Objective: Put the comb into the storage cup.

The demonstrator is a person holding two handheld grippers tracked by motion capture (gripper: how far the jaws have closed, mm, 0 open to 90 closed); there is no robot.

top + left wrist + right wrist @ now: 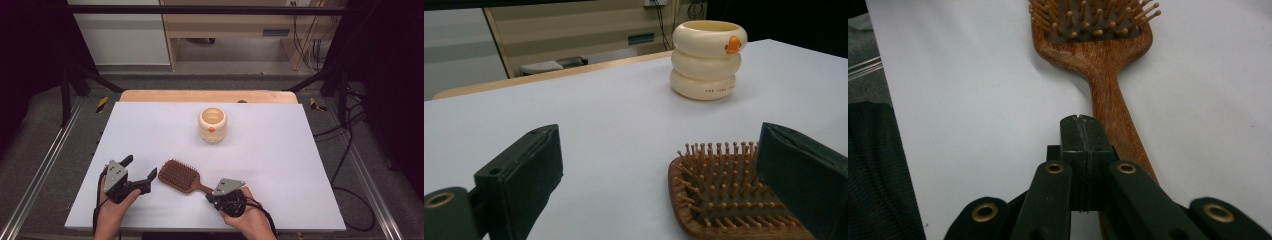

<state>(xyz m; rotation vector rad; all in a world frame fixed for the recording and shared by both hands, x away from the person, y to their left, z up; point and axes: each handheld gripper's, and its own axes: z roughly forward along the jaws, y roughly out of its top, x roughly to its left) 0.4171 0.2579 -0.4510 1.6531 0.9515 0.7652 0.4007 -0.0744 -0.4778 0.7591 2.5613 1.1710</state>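
Wooden paddle hairbrush (179, 175) lies bristles-up on the white worktop (280, 165) near its front edge, about midway between the front corners; head points toward the front-left, handle (1113, 115) trails toward the person's right. Right gripper (216, 196) sits over the handle's end. In the right gripper view its jaws are pressed flat together, pads meeting, with the handle passing beneath and just beside them, so clenched but apparently not clamping the wood; actual contact cannot be told. Left gripper (139, 171) rests by the brush head, jaws spread wide and released, one jaw just beside the head's edge in the left gripper view, nothing pinched. Cream ringed cup with an orange duck-bill mark (212, 124) stands upright well apart, toward the back edge centre.

Handling judgement: brush looks light, rigid, solid wood, not fragile; varnished handle may be a bit slick. Pins would flex and give poor purchase. Best hold is across the narrow handle, or the head's side rims, not the bristle face.
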